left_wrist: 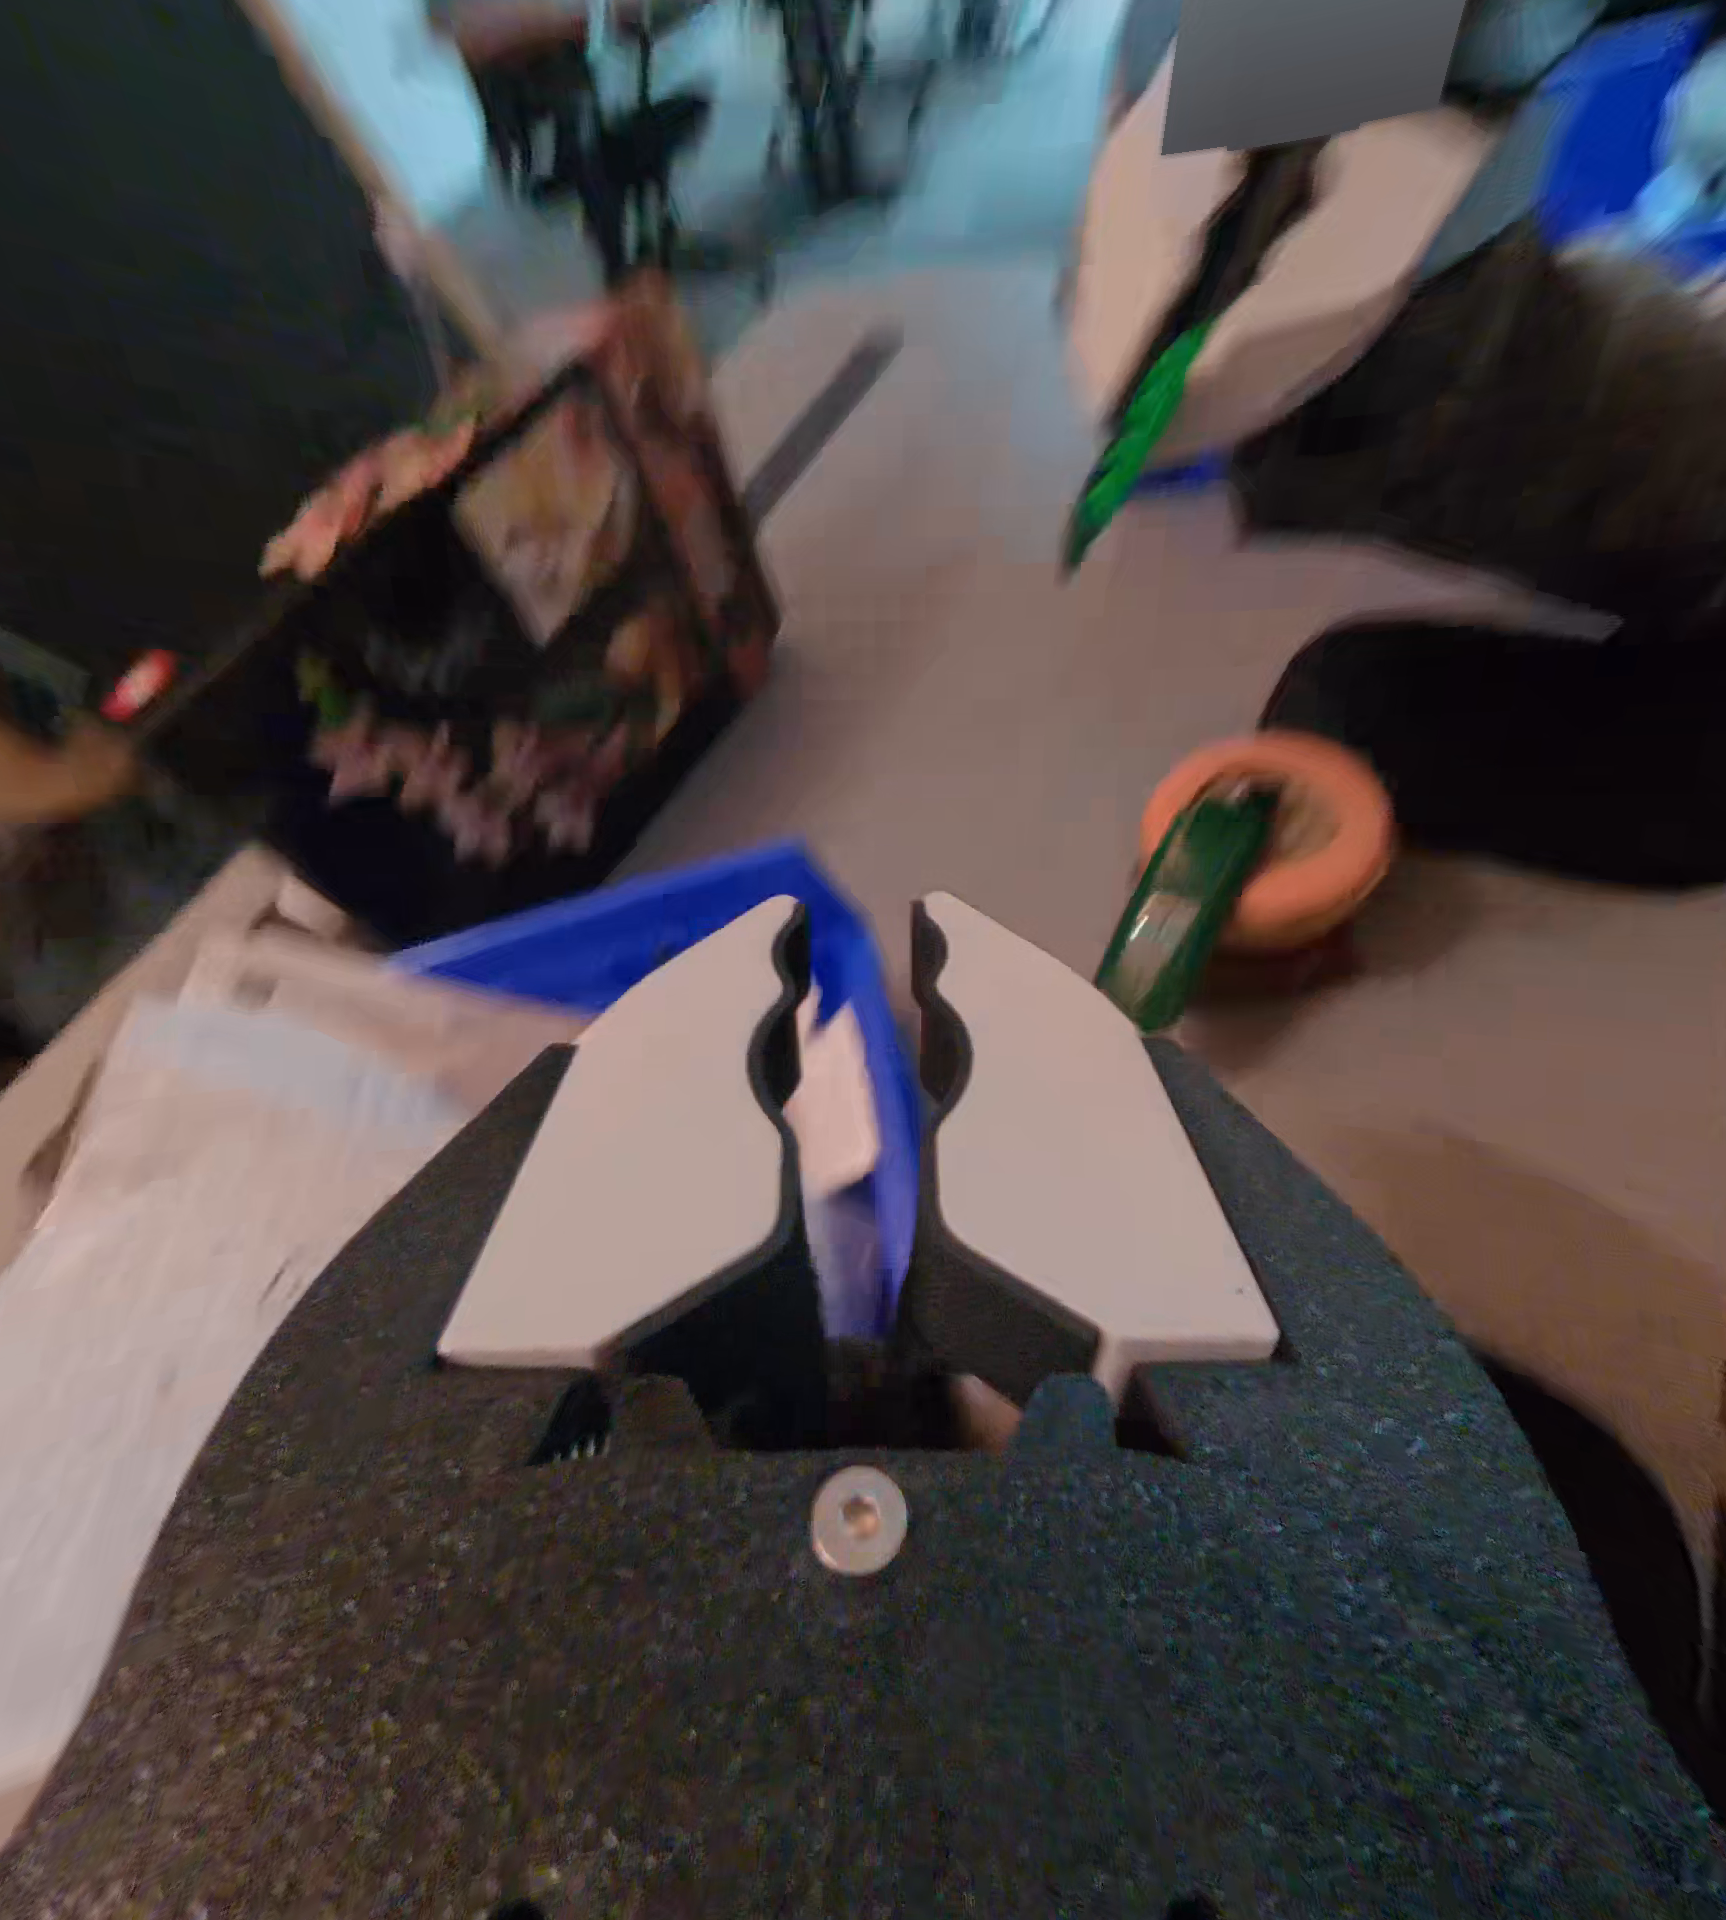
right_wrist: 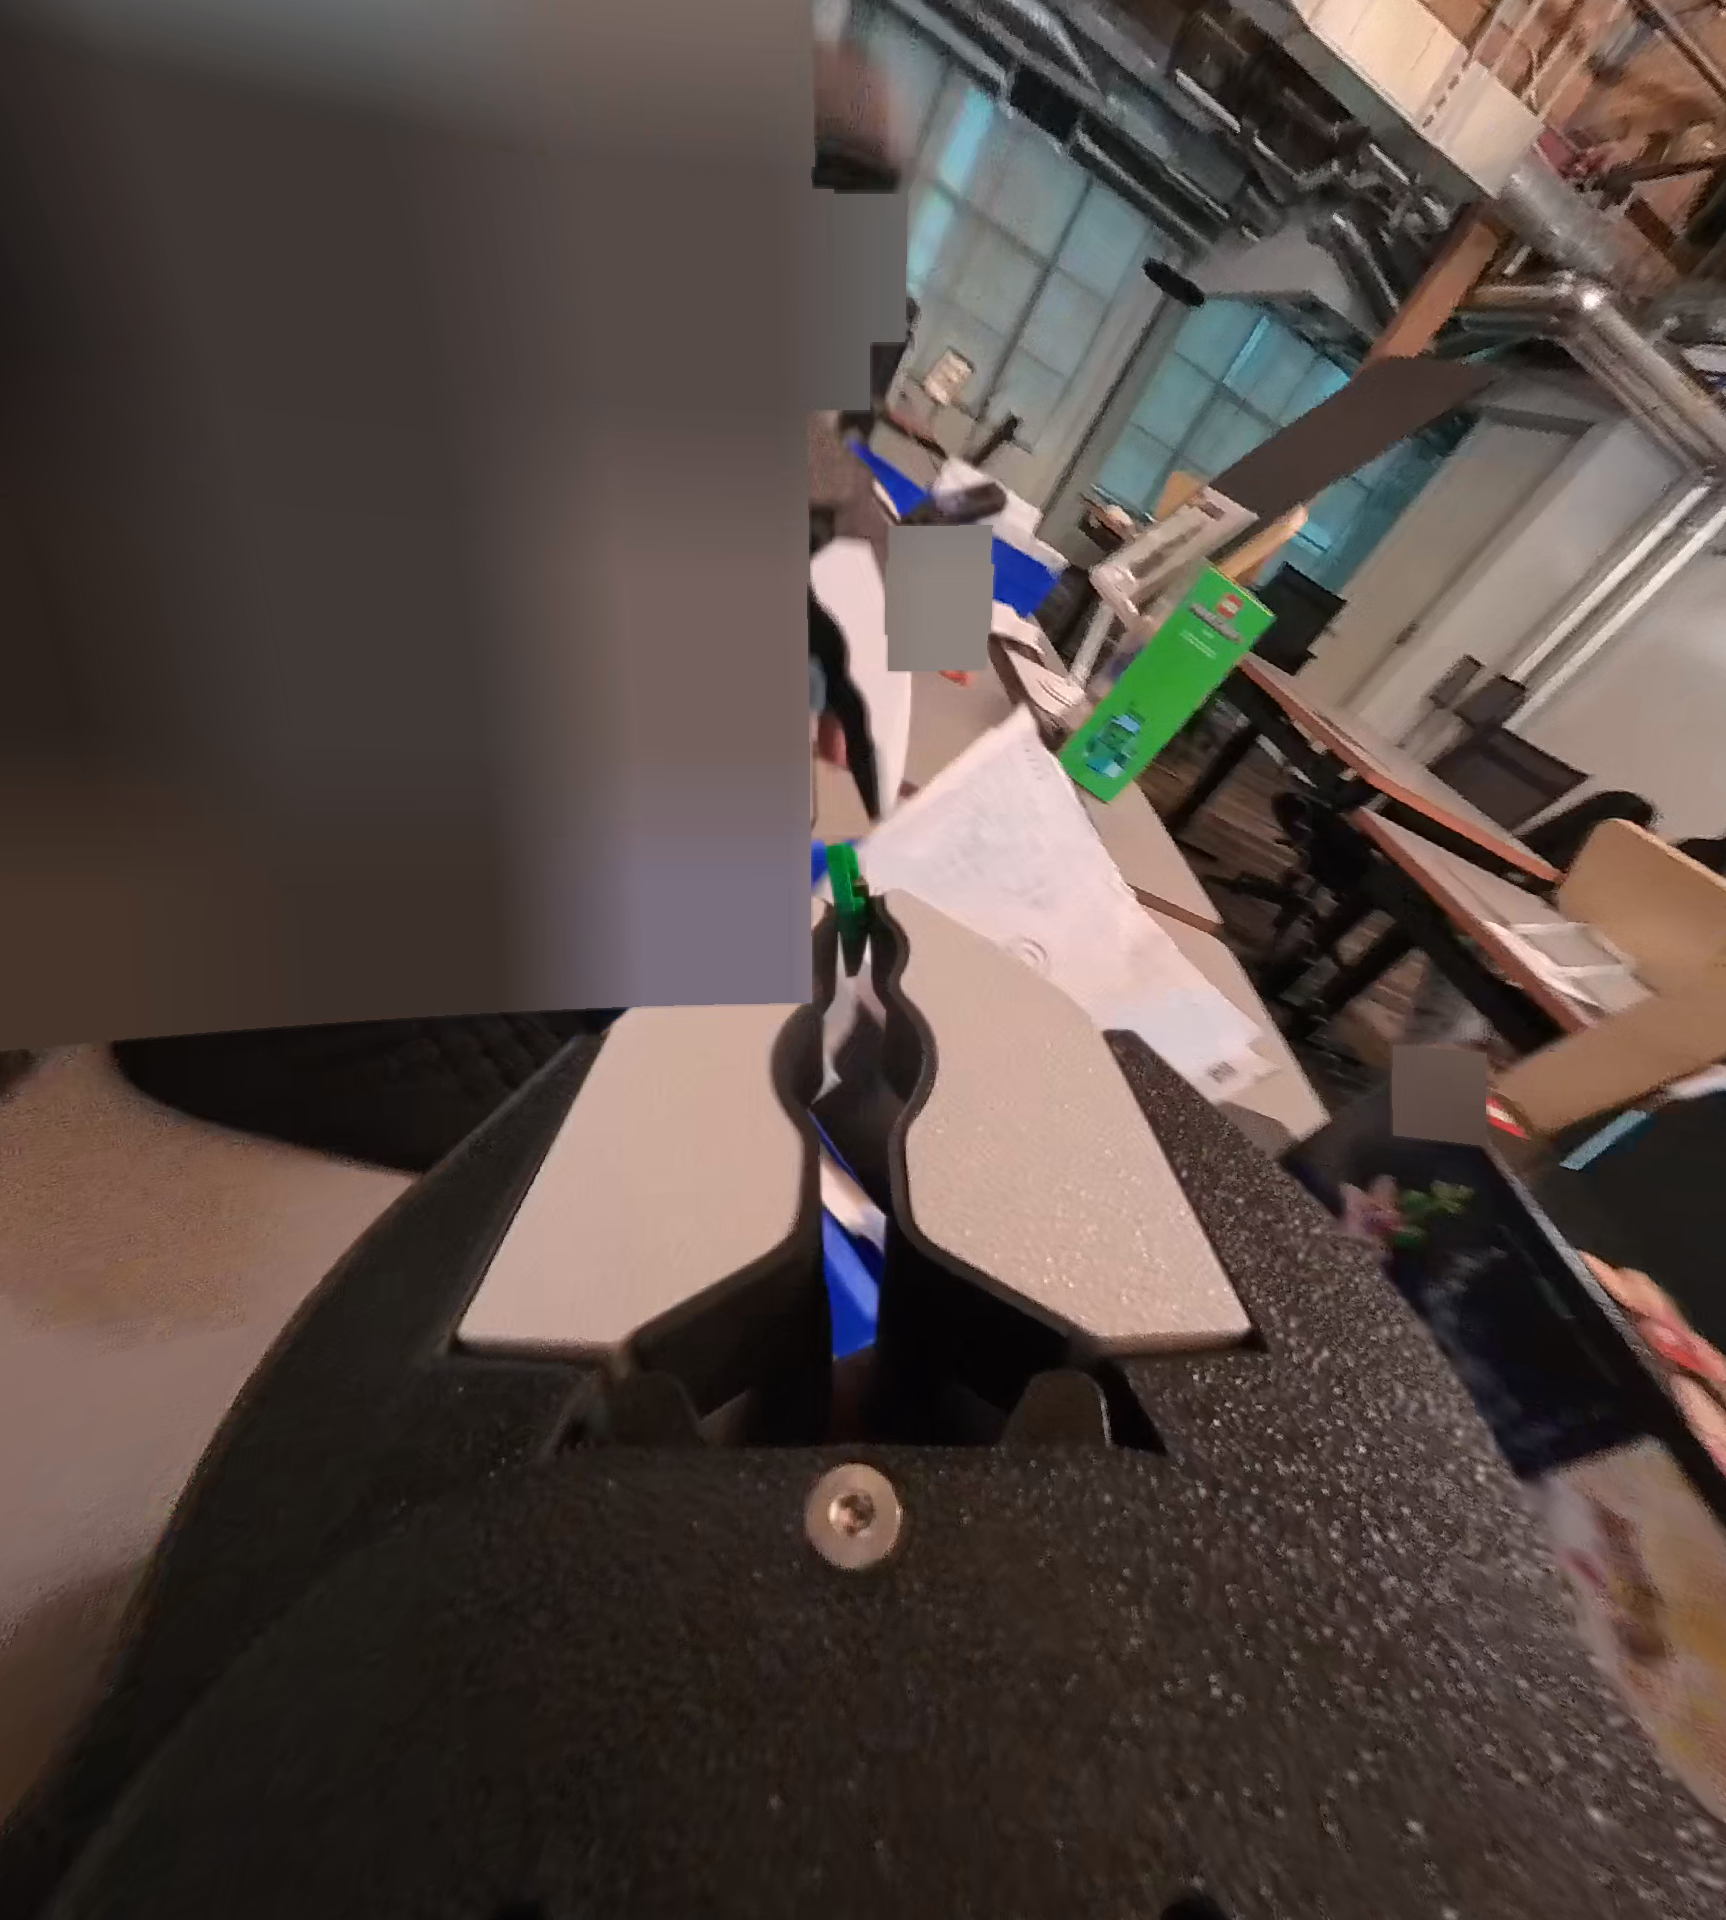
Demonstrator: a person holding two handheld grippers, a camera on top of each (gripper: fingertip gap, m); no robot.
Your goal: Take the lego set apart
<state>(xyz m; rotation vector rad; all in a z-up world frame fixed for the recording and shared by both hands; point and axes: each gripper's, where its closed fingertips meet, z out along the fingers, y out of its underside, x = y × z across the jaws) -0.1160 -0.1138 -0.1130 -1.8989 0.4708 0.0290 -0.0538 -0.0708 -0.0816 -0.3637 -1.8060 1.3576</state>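
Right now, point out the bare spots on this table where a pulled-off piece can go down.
Bare grey tabletop lies between the dark printed cardboard box and the round terracotta-coloured pot with a long green piece leaning in it. More lies just nearer than the pot. It is crowded on the left: blue plastic and white paper.

- I'm looking at a shared workshop or makerspace, industrial in build.
- Upper right of the right wrist view: bare metal ducts point(right_wrist: 1617, 343) and timber beams point(right_wrist: 1441, 281) overhead.
- Centre top: tall gridded factory windows point(right_wrist: 1035, 239).
- Right side: rows of long tables point(right_wrist: 1441, 790) with chairs point(right_wrist: 1648, 883).
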